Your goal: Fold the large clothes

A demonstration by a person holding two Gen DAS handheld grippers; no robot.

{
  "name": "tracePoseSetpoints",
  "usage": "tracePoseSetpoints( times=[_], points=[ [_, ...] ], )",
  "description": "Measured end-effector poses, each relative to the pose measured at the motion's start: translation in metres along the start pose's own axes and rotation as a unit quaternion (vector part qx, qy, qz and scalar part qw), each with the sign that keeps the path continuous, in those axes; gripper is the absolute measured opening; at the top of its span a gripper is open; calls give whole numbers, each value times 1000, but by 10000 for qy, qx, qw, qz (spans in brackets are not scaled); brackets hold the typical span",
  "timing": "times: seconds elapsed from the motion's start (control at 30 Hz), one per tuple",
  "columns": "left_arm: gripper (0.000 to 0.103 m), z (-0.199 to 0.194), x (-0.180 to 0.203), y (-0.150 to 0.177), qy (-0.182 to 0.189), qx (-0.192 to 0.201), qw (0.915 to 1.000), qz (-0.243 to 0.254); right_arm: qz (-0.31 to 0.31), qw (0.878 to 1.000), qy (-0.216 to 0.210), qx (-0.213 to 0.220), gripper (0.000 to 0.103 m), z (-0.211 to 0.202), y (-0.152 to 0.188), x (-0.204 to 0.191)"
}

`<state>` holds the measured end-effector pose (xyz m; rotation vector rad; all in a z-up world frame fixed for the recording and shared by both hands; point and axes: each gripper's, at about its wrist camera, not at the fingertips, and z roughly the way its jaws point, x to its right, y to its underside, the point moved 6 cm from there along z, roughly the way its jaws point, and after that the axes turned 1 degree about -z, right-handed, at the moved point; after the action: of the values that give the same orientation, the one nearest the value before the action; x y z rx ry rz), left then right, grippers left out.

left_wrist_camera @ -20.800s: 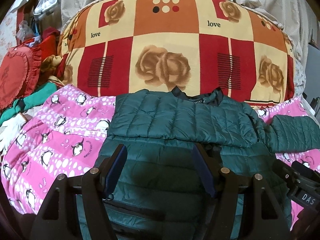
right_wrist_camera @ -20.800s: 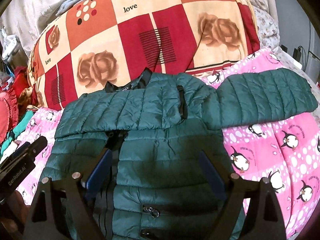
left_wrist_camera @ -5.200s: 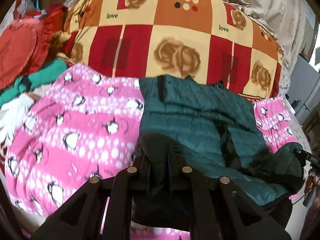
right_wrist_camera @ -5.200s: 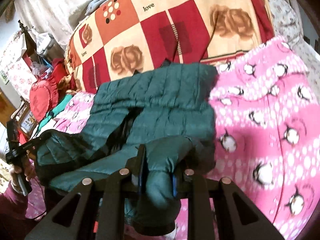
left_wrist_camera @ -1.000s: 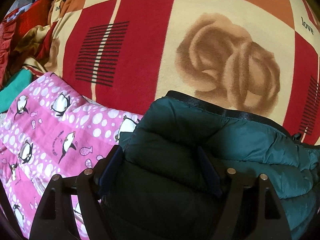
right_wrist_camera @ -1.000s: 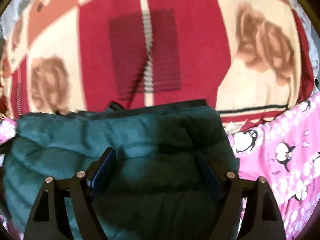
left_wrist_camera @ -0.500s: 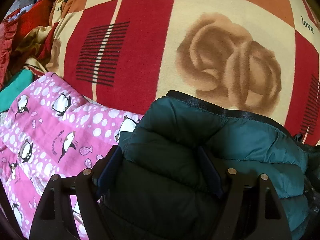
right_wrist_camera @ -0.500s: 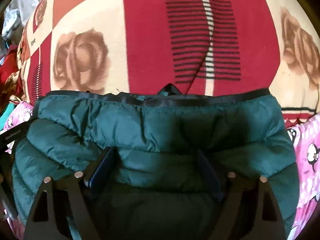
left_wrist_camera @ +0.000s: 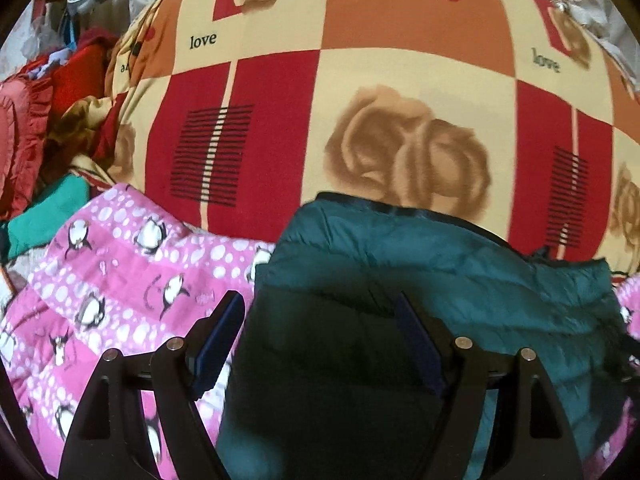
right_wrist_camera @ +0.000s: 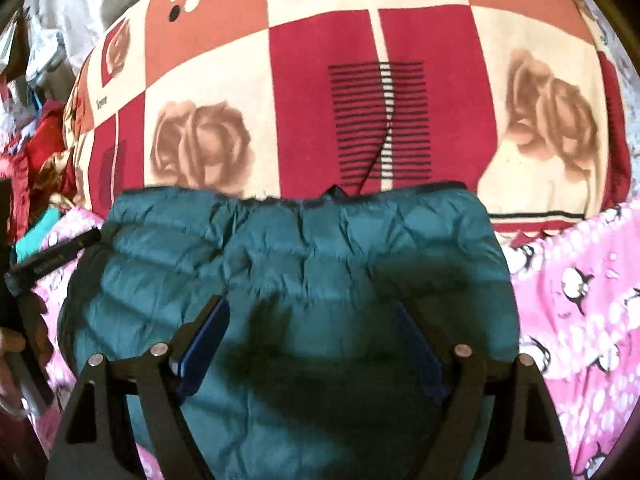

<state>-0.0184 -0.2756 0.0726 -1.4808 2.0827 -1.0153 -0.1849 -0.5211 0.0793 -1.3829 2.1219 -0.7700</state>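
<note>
- Jacket position: the green quilted jacket [right_wrist_camera: 296, 264] lies as a compact folded bundle on the pink penguin blanket [right_wrist_camera: 580, 280]. Its far edge, at 12 o'clock in the right wrist view, rests against the foot of the large rose-patterned cushion [right_wrist_camera: 360, 80].
- Right gripper [right_wrist_camera: 314, 334]: jaws wide, nothing between the pads. It hangs over the near half of the bundle — whether it touches the fabric cannot be told.
- Left gripper [left_wrist_camera: 320, 334]: jaws wide and empty. Its left finger [left_wrist_camera: 218, 340] is over the blanket at 9 o'clock of the jacket; the right one is over the jacket's left portion.
- In the right wrist view, the left gripper's body and the hand [right_wrist_camera: 16, 344] holding it show at 9 o'clock, just beside the bundle.
- Step in hand, as judged: the last fold appears laid and released — you are at the check stage, near the end of the task.
- Next move: inspect the bundle edges. The far hem at 12 o'clock looks slightly puckered, so press or tuck it if it springs up. Puffy filling tends to reopen; keep the jaws wide and push flat rather than pinch.
</note>
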Motion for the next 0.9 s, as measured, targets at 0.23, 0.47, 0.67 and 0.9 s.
tracePoseSetpoints(
  times=[0.23,0.47,0.67,0.9],
  points=[
    [53,-20,6,17,39,-128,9999,49,153,9984,273,-478,90,24,25,9],
    [53,-30,6,24,86,-129,9999,3,125,9990,243,-361,90,-9,27,3],
    [53,-32,9,30,120,-186,9998,-17,237,9988,199,-369,91,-22,31,7],
    [53,-26,6,35,103,-305,9995,-24,275,9983,123,-506,92,-12,39,5]
  ],
)
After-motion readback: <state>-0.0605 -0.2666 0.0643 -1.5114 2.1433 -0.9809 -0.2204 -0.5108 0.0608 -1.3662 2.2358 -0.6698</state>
